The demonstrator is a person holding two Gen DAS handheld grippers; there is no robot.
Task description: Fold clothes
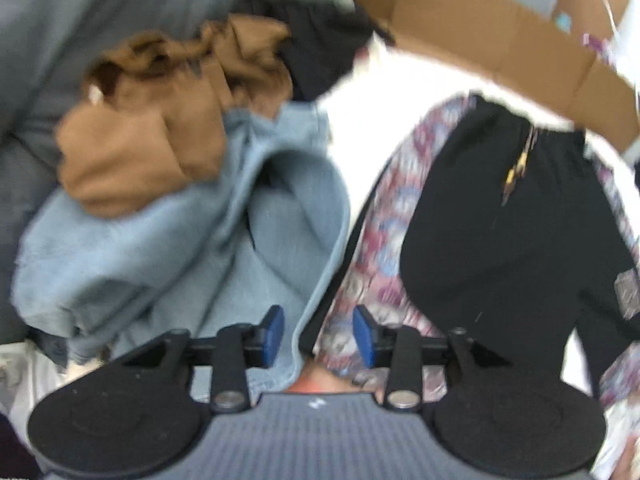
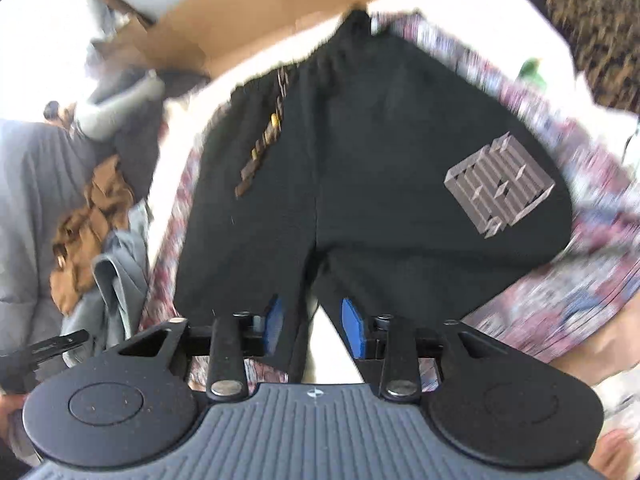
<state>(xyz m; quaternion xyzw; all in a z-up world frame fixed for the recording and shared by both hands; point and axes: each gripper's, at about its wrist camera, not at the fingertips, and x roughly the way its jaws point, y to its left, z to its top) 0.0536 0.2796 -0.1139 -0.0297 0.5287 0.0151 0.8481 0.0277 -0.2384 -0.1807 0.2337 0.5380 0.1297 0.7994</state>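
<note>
Black shorts [image 2: 360, 160] with a grey square logo [image 2: 500, 184] and a drawstring [image 2: 264, 148] lie flat on a red, blue and white patterned cloth [image 2: 560, 300]. My right gripper [image 2: 313, 326] is open at the leg hems. The crotch gap sits between its blue pads, and the left leg's hem partly covers the left pad [image 2: 274, 320]. In the left wrist view the shorts [image 1: 500, 220] lie to the right. My left gripper [image 1: 319, 334] is open, low over the line where a light blue garment [image 1: 180, 240] meets the patterned cloth [image 1: 376, 240].
A brown garment [image 1: 160, 120], a dark one [image 1: 320, 52] and grey fabric [image 1: 40, 60] are piled on the left. A cardboard box wall [image 1: 500, 28] runs along the back of the white surface [image 1: 380, 92]. Leopard-print fabric [image 2: 592, 20] lies far right. Both views are motion-blurred.
</note>
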